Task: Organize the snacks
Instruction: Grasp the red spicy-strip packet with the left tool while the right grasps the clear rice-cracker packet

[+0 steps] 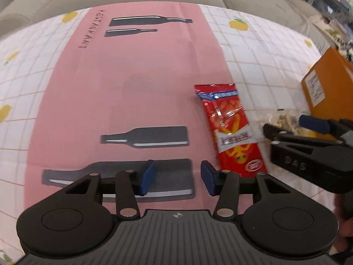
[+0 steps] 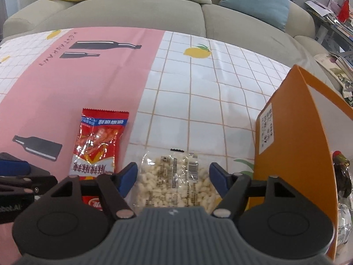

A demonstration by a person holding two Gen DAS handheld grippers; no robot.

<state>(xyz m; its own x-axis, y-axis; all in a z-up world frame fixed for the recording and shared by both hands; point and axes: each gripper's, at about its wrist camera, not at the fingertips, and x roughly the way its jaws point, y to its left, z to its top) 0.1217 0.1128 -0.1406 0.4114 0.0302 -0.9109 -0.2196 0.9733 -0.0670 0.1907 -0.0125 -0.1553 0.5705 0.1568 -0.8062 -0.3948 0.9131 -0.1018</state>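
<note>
Left wrist view: the left tool [image 1: 178,177] hovers over the pink runner [image 1: 132,84] on the counter [image 1: 253,50], its blue pads apart with only a printed bottle silhouette between them, so it holds nothing. The red snack packet [image 1: 229,130] lies flat just to the right of its right pad, long axis running near to far. Farther right, the right tool [image 1: 284,125] reaches over a clear bag of pale puffed snacks [image 1: 284,121], with the orange box [image 1: 328,84] beyond at the right edge. Right wrist view: the right tool [image 2: 173,177] stands with its pads wide on either side of the clear bag of pale puffed snacks [image 2: 174,176], neither pad visibly pressing on it; the bag lies on the checked cloth [image 2: 209,92] just left of the open orange box [image 2: 293,137]. The red snack packet [image 2: 97,141] lies to the left of the bag, and the left tool [image 2: 15,170] shows at the near left edge. The step in hand appears to be grasping the bag for the box; it is best done by lowering until the pads bracket the bag's middle, closing gently so the film gathers without crushing the contents, then lifting clear of the box wall.
</note>
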